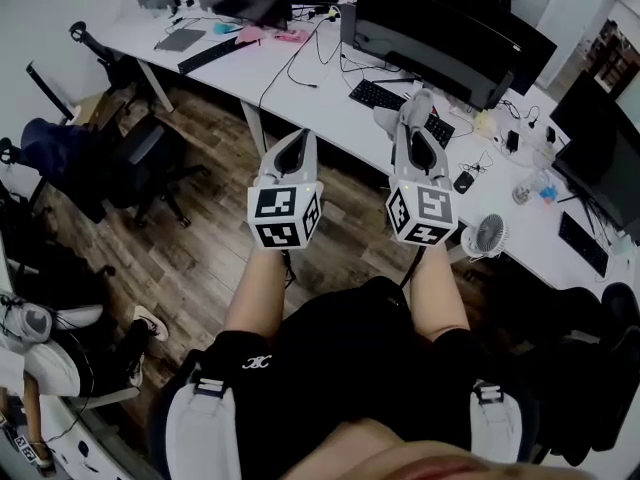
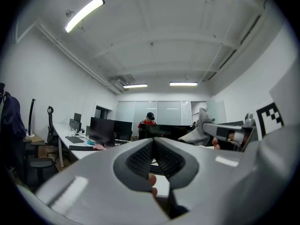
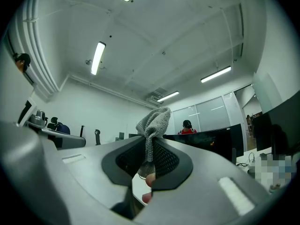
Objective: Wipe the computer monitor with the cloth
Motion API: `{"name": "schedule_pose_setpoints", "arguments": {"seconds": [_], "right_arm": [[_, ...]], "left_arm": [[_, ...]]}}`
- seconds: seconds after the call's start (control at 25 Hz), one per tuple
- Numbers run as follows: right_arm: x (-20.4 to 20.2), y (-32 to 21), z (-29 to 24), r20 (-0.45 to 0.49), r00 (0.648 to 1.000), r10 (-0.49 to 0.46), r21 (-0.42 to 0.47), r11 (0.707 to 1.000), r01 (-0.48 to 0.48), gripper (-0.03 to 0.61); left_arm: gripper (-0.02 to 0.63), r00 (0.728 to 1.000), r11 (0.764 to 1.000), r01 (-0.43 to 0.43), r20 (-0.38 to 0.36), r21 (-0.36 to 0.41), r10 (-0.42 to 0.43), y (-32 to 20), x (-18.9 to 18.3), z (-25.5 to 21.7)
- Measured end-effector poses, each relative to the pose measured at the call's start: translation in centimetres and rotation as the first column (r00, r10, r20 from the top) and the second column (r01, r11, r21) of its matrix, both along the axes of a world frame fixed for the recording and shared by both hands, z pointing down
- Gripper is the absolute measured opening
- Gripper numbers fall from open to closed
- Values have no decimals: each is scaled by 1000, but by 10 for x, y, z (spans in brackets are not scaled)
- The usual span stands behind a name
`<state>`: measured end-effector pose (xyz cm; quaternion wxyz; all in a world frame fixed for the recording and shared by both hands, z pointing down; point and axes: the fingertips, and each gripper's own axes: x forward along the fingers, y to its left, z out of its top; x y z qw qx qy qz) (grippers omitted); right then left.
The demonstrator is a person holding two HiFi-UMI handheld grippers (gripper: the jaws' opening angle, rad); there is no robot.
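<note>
Grey left tongs (image 1: pixel 298 140), right tongs (image 1: pixel 416 126); seemingly black shorts (image 1: pixel 330 368).

No lettering can be read; the white logo (image 1: pixel 257 363) on the black shorts (image 1: pixel 330 368) is too small

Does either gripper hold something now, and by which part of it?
The right gripper pinches the grey knitted cloth at a bunched fold, and the cloth's crumpled end sticks out beyond the jaws. The left gripper is shut and holds nothing.
</note>
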<state>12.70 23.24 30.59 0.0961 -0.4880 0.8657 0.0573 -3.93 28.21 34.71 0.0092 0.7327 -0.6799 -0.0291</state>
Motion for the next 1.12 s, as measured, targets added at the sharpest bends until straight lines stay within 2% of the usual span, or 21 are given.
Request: {"name": "schedule_pose_setpoints", "arguments": {"seconds": [0.28, 0.56, 0.96, 1.12], "right_arm": [[-21, -33, 1, 6, 1000, 10, 1, 1000, -10, 29], [-48, -86, 6, 15, 1000, -5, -7, 1000, 5, 29], [-45, -218, 9, 49, 999, 3, -37, 999, -1, 28], [-47, -270, -3, 47, 999, -7, -23, 1000, 8, 29]], "left_arm": [[49, 1000, 1000, -13, -21, -17, 13, -28, -24, 6], [49, 1000, 1000, -14, -4, -23, 14, -78, -46, 9], [49, 999, 999, -28, 31, -30, 29, -212, -41, 5], [49, 1000, 1000, -27, 9, -16, 27, -271, -45, -8]]}}
